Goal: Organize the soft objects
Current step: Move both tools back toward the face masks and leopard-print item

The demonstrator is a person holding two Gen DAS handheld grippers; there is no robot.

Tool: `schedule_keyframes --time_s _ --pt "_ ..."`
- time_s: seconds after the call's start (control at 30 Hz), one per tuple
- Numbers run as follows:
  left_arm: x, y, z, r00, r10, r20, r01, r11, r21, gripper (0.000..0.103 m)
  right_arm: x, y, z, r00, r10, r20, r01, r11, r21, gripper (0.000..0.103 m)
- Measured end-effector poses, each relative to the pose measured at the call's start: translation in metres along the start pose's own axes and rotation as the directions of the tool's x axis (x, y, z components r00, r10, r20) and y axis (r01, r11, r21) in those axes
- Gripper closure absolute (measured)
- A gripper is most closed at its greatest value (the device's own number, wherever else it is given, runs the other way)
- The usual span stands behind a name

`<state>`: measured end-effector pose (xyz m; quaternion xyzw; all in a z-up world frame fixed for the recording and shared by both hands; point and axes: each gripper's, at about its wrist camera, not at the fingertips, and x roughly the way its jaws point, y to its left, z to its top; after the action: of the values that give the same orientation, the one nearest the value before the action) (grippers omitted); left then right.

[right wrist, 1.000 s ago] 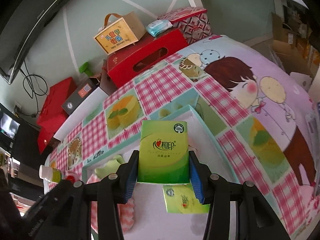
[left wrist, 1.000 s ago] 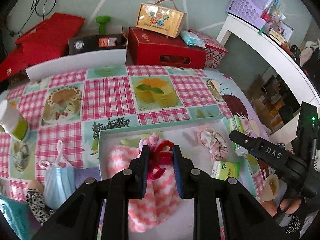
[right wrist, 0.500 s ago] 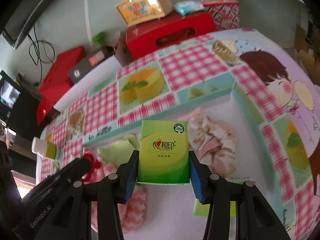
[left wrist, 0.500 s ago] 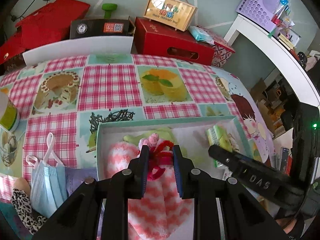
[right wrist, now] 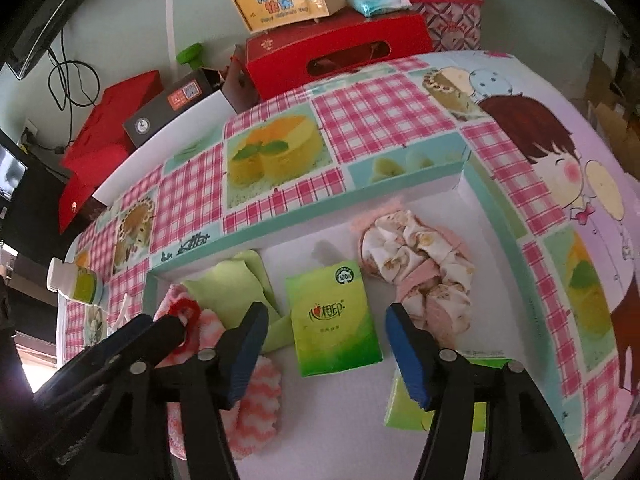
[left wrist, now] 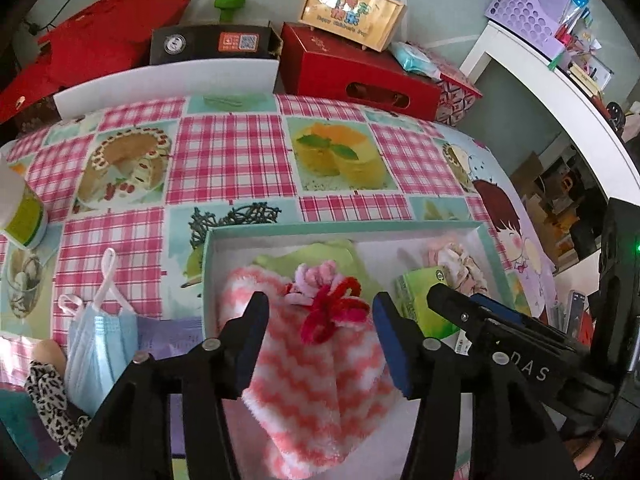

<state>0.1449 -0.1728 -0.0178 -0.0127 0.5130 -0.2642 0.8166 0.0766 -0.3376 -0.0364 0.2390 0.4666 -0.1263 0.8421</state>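
A shallow teal-rimmed box [left wrist: 340, 229] [right wrist: 400, 182] lies on the tablecloth. Inside it a pink-and-white fuzzy cloth [left wrist: 316, 380] [right wrist: 256, 392] carries a red and pink fuzzy-wire flower [left wrist: 332, 308]. My left gripper [left wrist: 320, 340] hangs over the flower, jaws opening, pads clear of it. A green tissue pack [right wrist: 332, 320] [left wrist: 424, 300] lies flat on the box floor between the opening jaws of my right gripper [right wrist: 326, 354], not pressed. Also in the box are a light green cloth [right wrist: 240, 280], a floral scrunchie [right wrist: 420, 264] and a second green pack [right wrist: 404, 404].
Left of the box lie a blue face mask [left wrist: 100, 344], a leopard-print item [left wrist: 48, 404] and a small bottle [left wrist: 20, 212]. Red boxes [left wrist: 356, 68], a black box [left wrist: 212, 44] and a yellow gift bag [left wrist: 352, 12] stand behind the table. A white shelf [left wrist: 568, 92] is at right.
Both grippers spread their jaws. The left let go of the wire flower onto the fuzzy cloth. The right let go of the green tissue pack, which now lies in the box.
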Motion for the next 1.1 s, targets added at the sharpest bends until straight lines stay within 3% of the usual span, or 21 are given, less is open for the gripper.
schedule_keyframes --time_s 0.17,0.3,0.4,0.47,0.5,0.53,0.7,1.1 --pt "-0.016 0.005 0.002 0.999 0.027 0.027 -0.026 1.000 -0.015 0.036 -0.009 0.000 0.001 1.000 -0.025 0.018 0.025 1.000 -0.010 0.035" --pt "-0.018 0.012 0.003 0.994 0.104 0.031 -0.103 0.994 -0.040 0.026 -0.009 0.001 0.000 0.999 -0.053 0.004 0.053 0.998 -0.016 0.028" --pt "-0.018 0.019 0.003 0.983 0.179 0.042 -0.177 0.983 -0.049 0.025 -0.006 0.002 -0.001 0.996 -0.094 -0.010 0.093 0.995 -0.036 0.023" --pt "-0.019 0.024 0.003 0.978 0.203 0.050 -0.200 0.978 -0.057 0.020 -0.007 0.003 -0.002 0.993 -0.117 -0.007 0.117 0.992 -0.054 0.016" --pt "-0.019 0.026 0.003 0.976 0.212 0.055 -0.208 0.976 -0.062 0.010 -0.008 0.004 -0.002 0.992 -0.127 0.002 0.127 0.990 -0.063 0.011" --pt "-0.020 0.029 0.002 0.972 0.227 0.065 -0.222 0.972 -0.070 0.006 -0.009 0.004 -0.002 0.991 -0.134 0.013 0.135 0.988 -0.069 0.000" --pt "-0.020 0.033 0.001 0.961 0.264 0.078 -0.258 0.963 -0.080 0.006 -0.007 0.007 -0.003 0.990 -0.141 0.007 0.141 0.986 -0.091 0.000" --pt "-0.017 0.037 0.000 0.971 0.233 0.053 -0.227 0.968 -0.104 0.006 -0.001 0.008 -0.003 0.989 -0.149 -0.023 0.146 0.984 -0.100 0.000"
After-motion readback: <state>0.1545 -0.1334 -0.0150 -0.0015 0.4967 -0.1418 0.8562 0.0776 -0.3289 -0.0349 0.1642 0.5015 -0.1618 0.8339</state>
